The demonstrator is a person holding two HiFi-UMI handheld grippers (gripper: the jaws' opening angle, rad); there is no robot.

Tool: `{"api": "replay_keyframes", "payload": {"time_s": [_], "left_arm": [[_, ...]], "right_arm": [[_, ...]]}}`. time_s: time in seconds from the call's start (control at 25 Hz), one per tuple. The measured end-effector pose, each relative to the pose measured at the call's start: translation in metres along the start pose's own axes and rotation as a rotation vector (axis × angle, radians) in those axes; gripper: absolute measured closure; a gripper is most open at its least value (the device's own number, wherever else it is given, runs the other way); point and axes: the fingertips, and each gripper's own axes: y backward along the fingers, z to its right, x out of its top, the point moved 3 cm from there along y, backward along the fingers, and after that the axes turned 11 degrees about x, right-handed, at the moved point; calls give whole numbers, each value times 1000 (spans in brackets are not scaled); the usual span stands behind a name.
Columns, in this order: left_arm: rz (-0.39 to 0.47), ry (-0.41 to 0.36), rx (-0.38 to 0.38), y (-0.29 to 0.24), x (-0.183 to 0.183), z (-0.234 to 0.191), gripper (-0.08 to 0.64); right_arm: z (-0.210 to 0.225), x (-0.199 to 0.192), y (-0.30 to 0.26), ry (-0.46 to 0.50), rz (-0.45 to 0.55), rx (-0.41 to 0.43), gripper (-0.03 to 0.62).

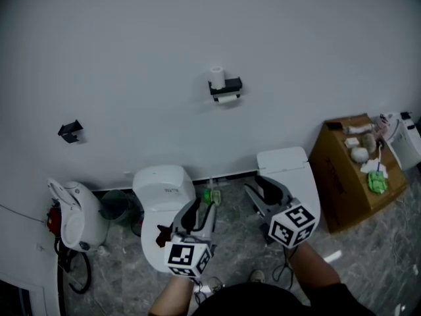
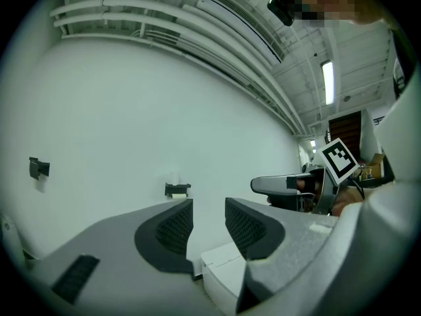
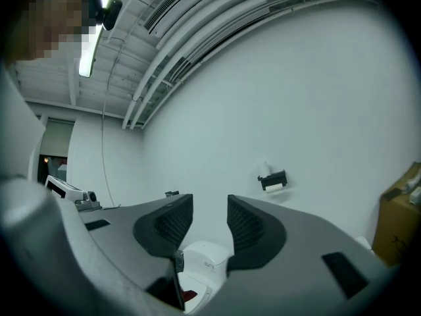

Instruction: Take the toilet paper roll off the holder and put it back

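Bare wall [image 1: 131, 58] around holder [image 1: 225, 87]; left toilet [image 1: 161, 189], right toilet [image 1: 283, 160], cardboard box [image 1: 342, 176] crowd floor below.

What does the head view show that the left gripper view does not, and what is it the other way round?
Only the head view shows the cardboard box with small items on top, and the white appliance at the left. Only the left gripper view shows the ceiling pipes and a lit lamp strip. Both show the white wall, the toilet paper holder with a roll standing on top, and a small black bracket further left.
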Motion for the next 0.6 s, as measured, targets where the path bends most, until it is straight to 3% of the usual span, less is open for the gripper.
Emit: {"api": "replay_keyframes", "payload": {"time_s": [0.16,0.6], "left_arm": [[-20,20,-45,7,-2,-18,539],[-11,54,-138,18,-8,-55,557]], "right_arm": [[-14,-8,-12,0,0,-39,587],[-54,-20,-33,53,-36,-119,594]]}}
